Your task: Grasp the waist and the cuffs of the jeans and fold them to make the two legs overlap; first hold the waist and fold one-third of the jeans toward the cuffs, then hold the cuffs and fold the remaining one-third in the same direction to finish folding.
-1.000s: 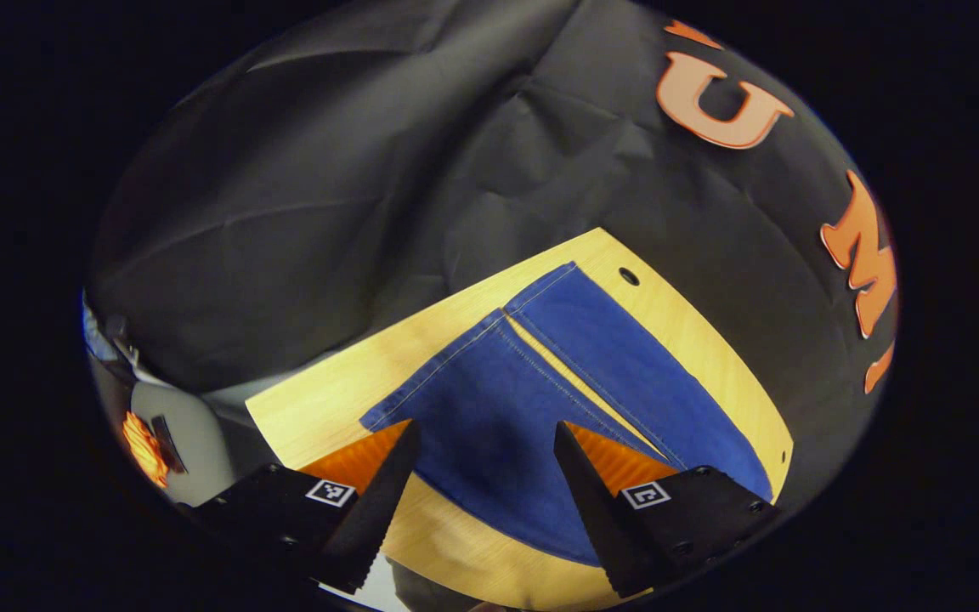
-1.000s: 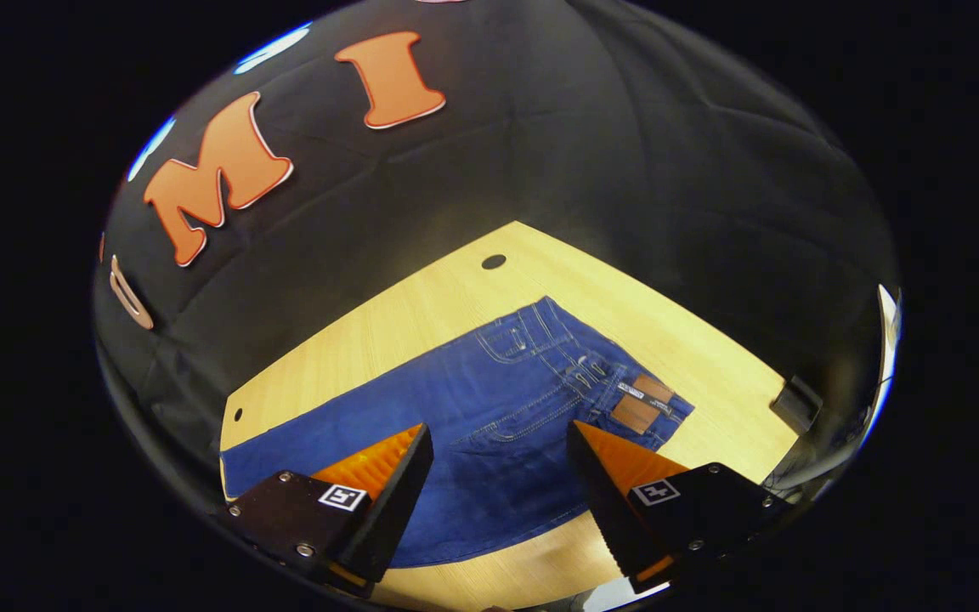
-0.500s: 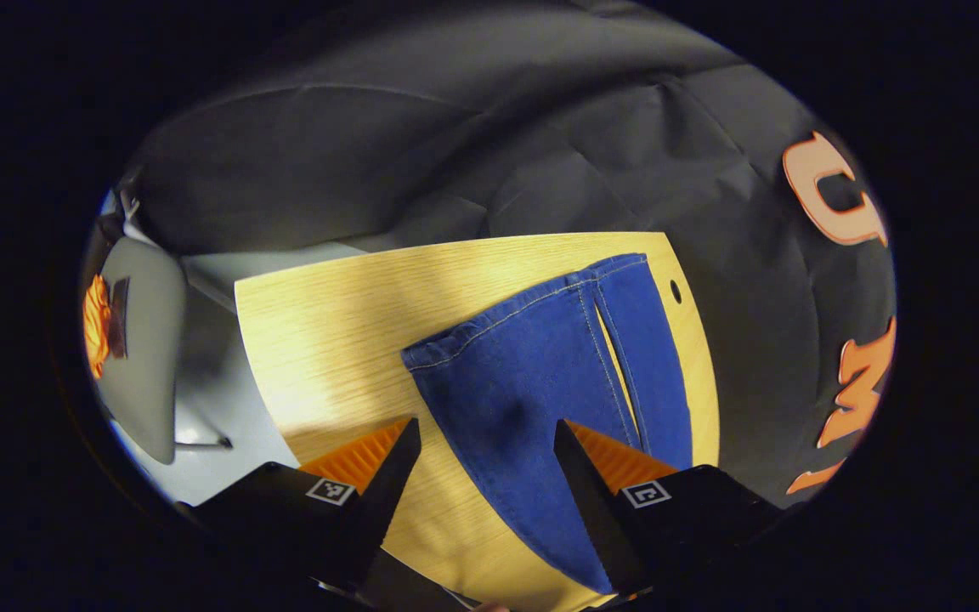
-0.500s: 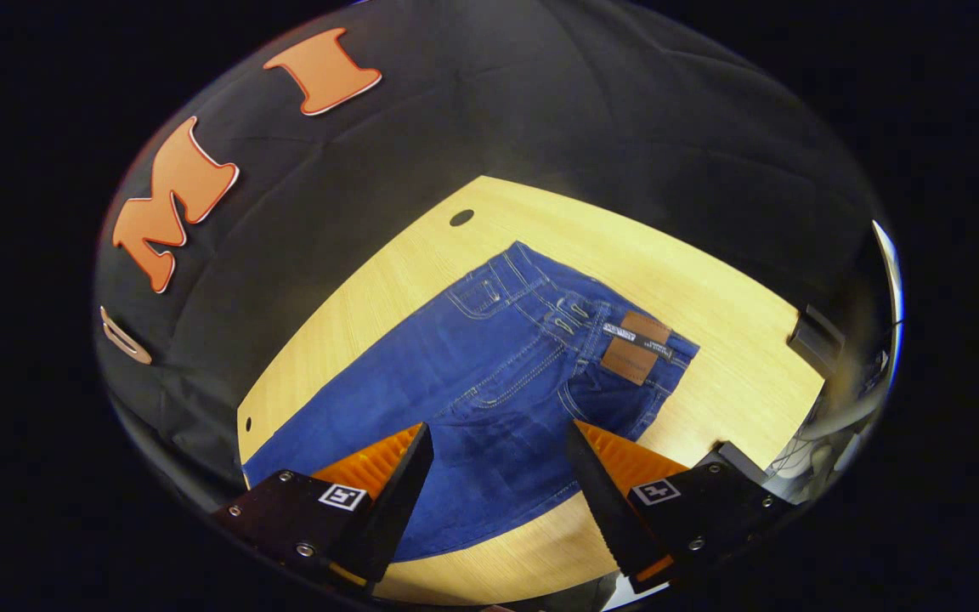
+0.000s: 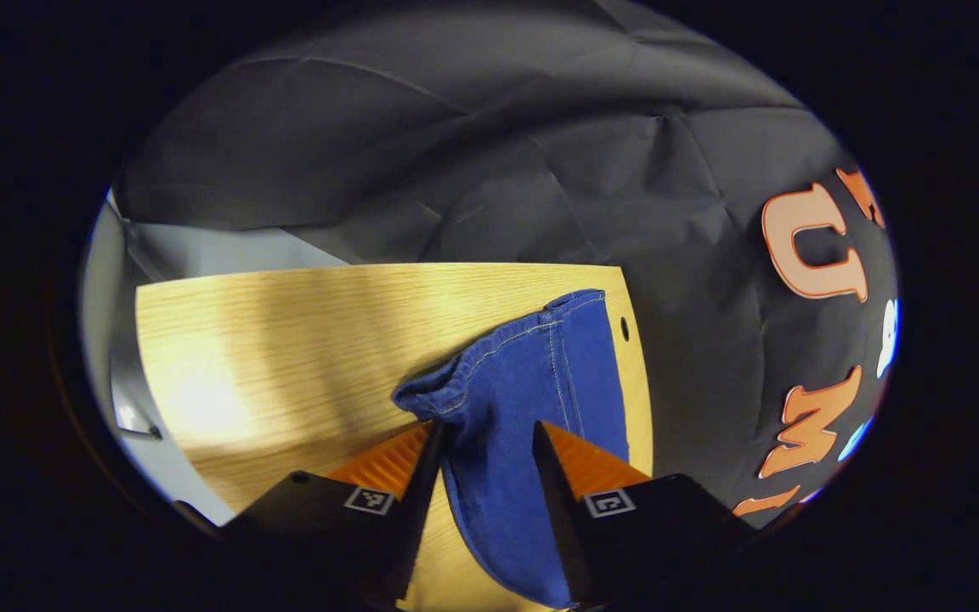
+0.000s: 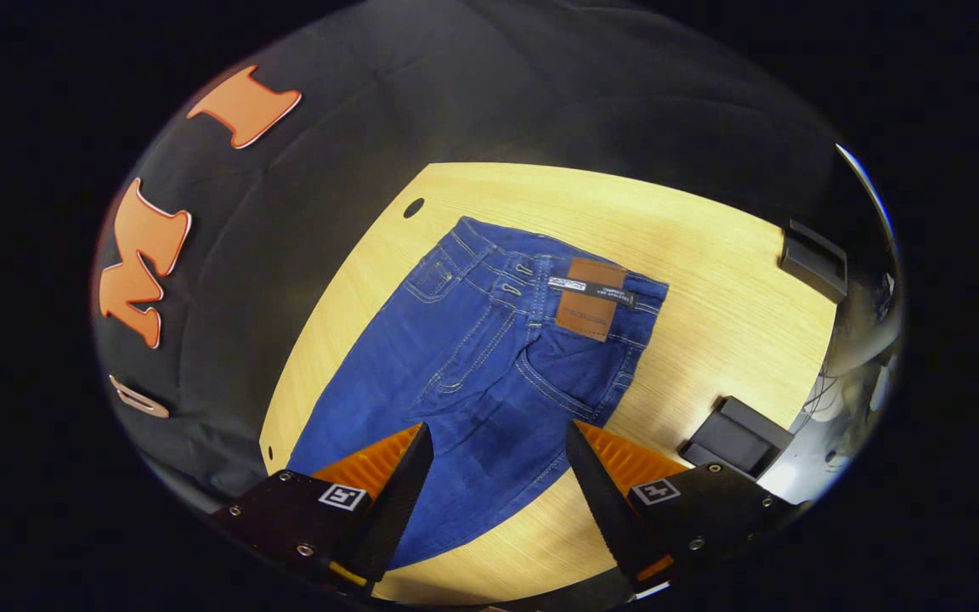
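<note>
I have the jeans (image 6: 489,357) lying flat on the counter (image 6: 710,357). My left tongs (image 5: 481,442) are narrowed around the near leg's cuff (image 5: 455,387), contact uncertain; my right tongs (image 6: 494,450) hang wide above the seat. I should pinch cuff and waist (image 6: 557,272) together, lifting evenly.

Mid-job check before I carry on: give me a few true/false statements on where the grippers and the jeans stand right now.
1. The left gripper has a jeans leg between its fingers near the cuff. True.
2. The right gripper is shut on the waistband. False: it is open, short of the waist.
3. The jeans lie on a wooden table. True.
4. The brown patch sits at the cuff end. False: it is on the waistband.
5. The jeans are already folded in thirds. False: the waist lies flat, unfolded.
</note>
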